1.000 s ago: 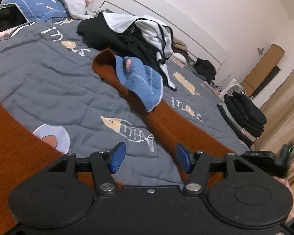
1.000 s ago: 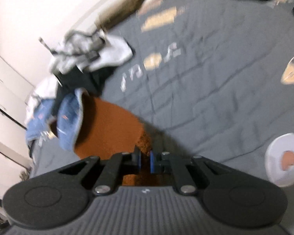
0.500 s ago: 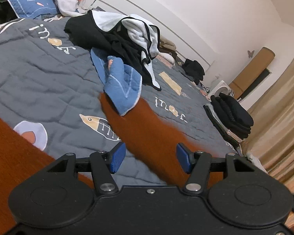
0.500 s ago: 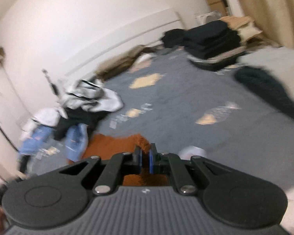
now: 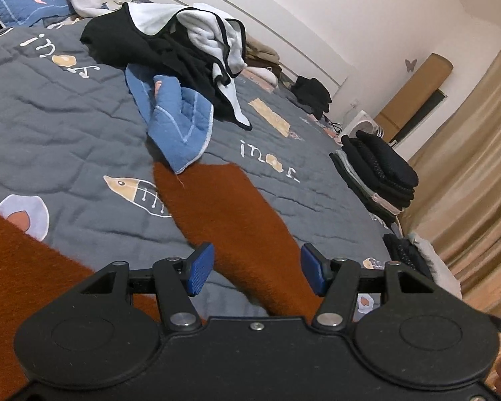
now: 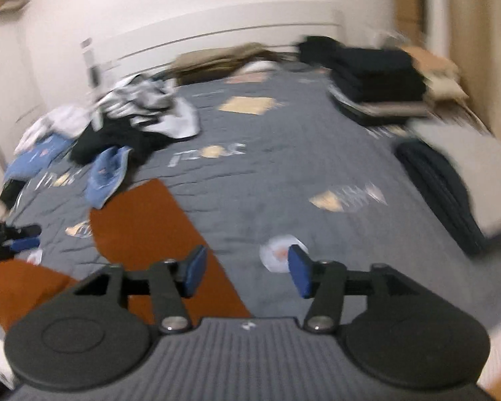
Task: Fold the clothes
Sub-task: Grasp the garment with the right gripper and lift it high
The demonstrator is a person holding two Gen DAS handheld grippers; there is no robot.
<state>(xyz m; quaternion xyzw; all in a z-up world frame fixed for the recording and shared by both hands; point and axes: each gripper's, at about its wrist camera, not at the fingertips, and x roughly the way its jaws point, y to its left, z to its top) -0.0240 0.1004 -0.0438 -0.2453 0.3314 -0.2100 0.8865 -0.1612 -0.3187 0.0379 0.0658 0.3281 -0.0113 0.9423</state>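
A rust-orange garment (image 5: pixel 223 214) lies flat on the grey quilted bed (image 5: pixel 60 127), one long leg stretched away from me. It also shows in the right wrist view (image 6: pixel 150 230), with a second part at the lower left (image 6: pixel 26 287). My left gripper (image 5: pixel 257 274) is open and empty, hovering just above the near end of that leg. My right gripper (image 6: pixel 243 272) is open and empty above the bed, to the right of the garment. The right wrist view is blurred.
A blue quilted piece (image 5: pixel 180 127) lies by the garment's far end, with a black and white clothes heap (image 5: pixel 177 36) behind it. A stack of folded dark clothes (image 5: pixel 377 170) sits at the bed's right edge, curtains (image 5: pixel 477 180) beyond. The headboard (image 6: pixel 217 43) is far off.
My right gripper has opened and let go of the orange garment, which has dropped flat onto the bed. The right camera has swung up to face the headboard.
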